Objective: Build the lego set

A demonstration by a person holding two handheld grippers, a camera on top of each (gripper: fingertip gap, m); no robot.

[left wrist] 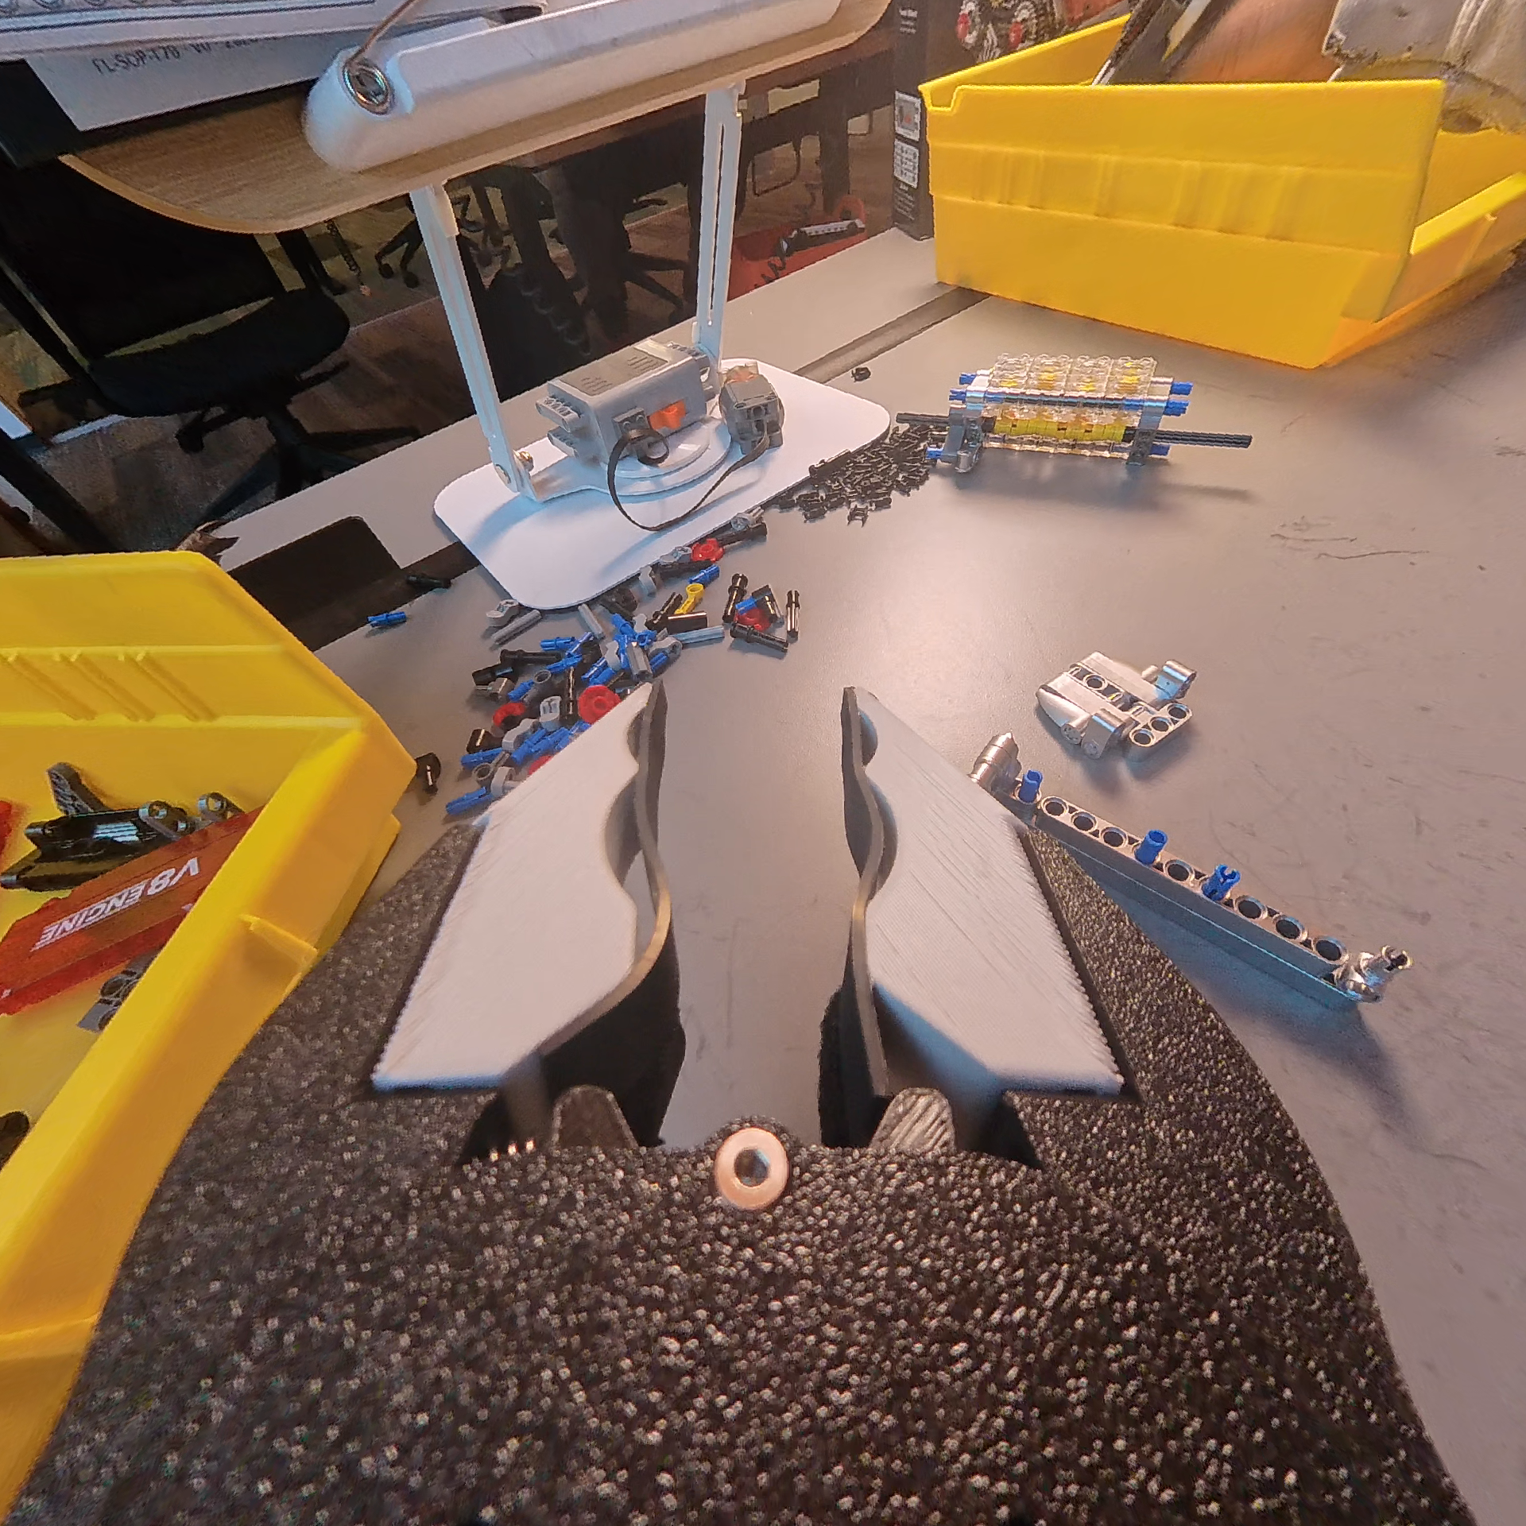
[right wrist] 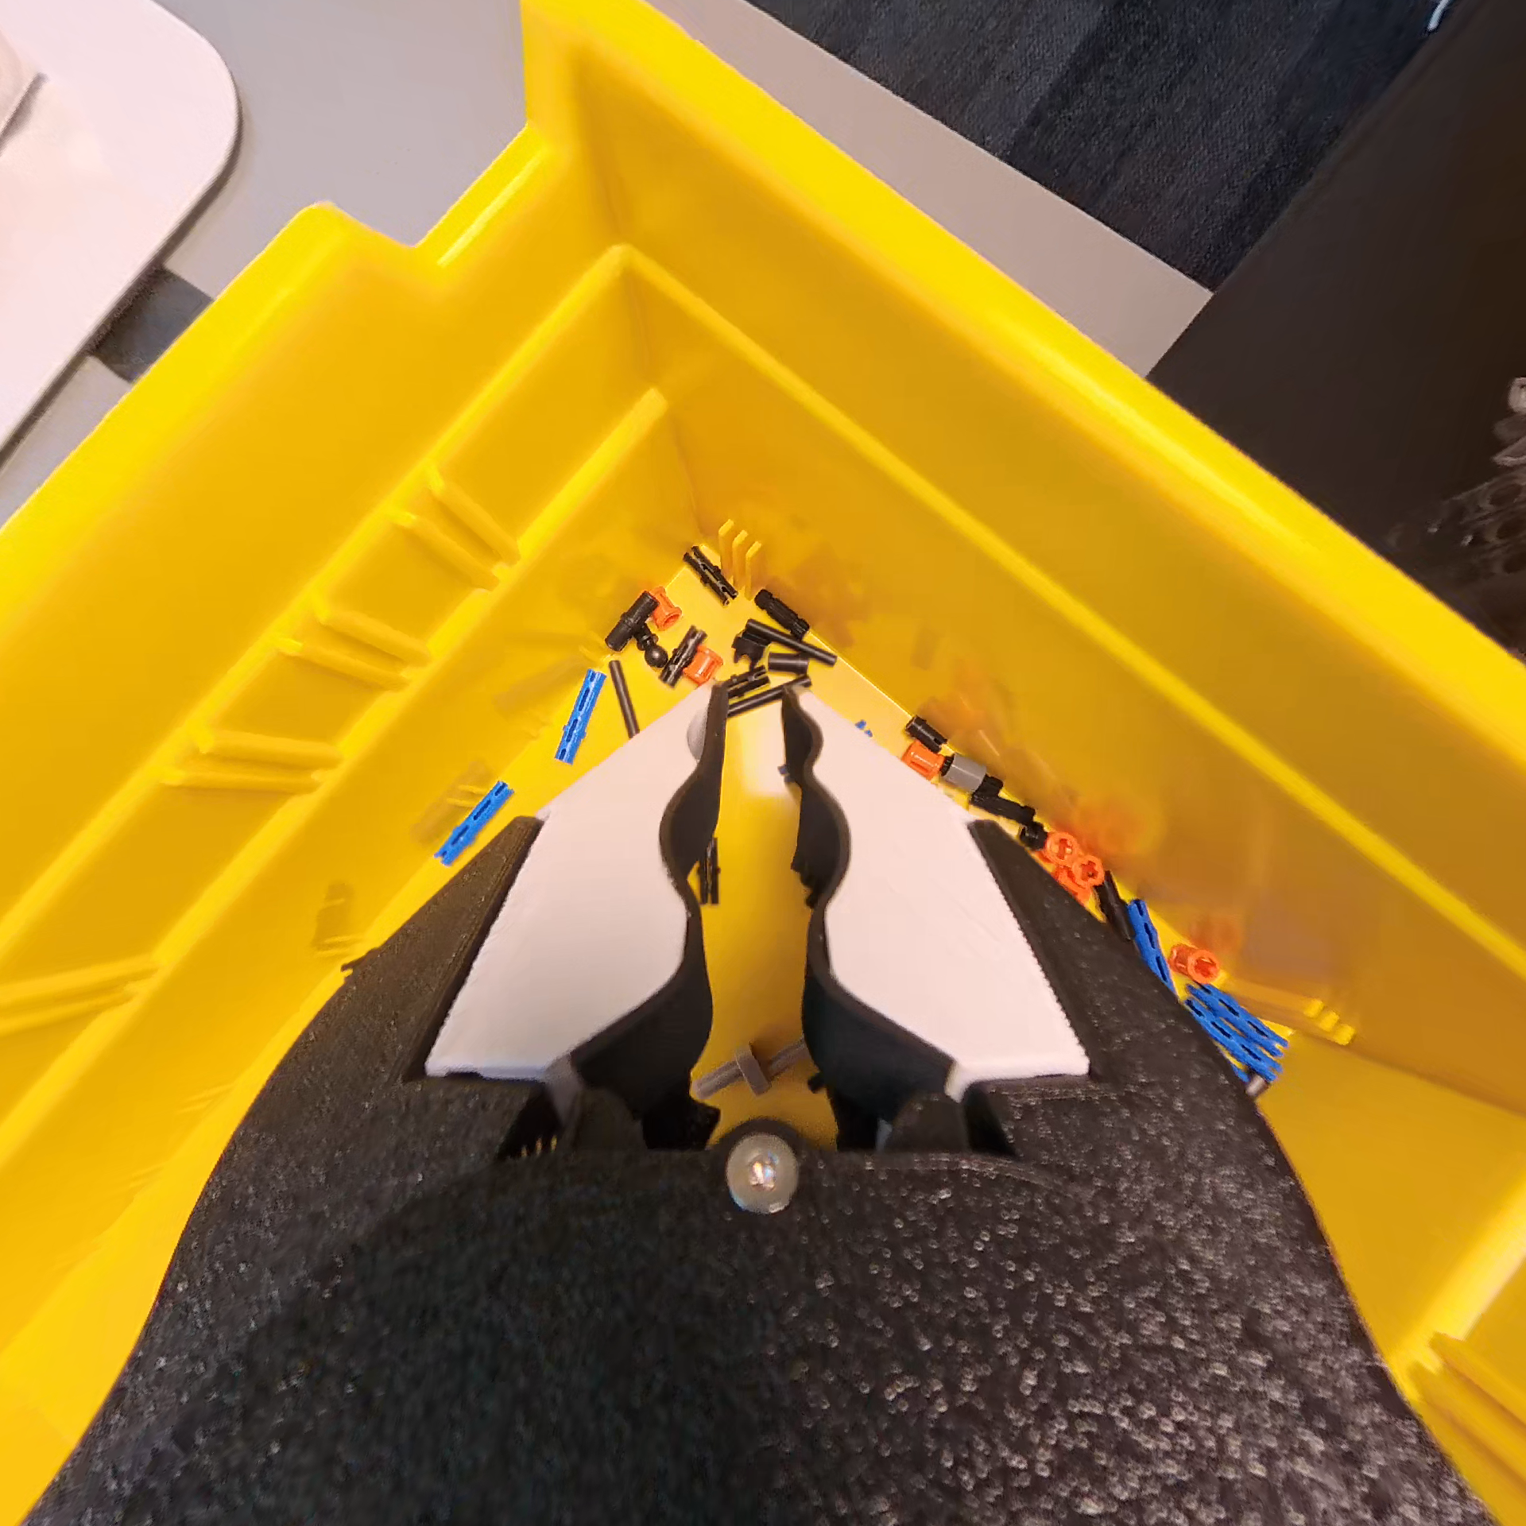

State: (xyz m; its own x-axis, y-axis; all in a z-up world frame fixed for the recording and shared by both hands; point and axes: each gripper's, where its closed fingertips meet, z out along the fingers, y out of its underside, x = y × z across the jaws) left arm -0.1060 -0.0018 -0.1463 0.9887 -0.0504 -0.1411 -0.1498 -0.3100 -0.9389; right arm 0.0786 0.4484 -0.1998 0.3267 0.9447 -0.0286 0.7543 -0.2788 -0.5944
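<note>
My left fingers (left wrist: 751, 702) hover spread and empty over the bench (left wrist: 1239, 619) beside a pile of small pins (left wrist: 578, 685), while my right fingers (right wrist: 753, 698), slightly apart and gripping nothing, reach into a yellow bin (right wrist: 908, 413) corner among loose black pins (right wrist: 768, 644).

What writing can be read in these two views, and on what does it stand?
White lettering on the red plastic panel in the near yellow plastic bin: legible, not copied.
Printed line on the white paper sheet, top left: partly blurred, not copied.
Right wrist view: none.
</note>
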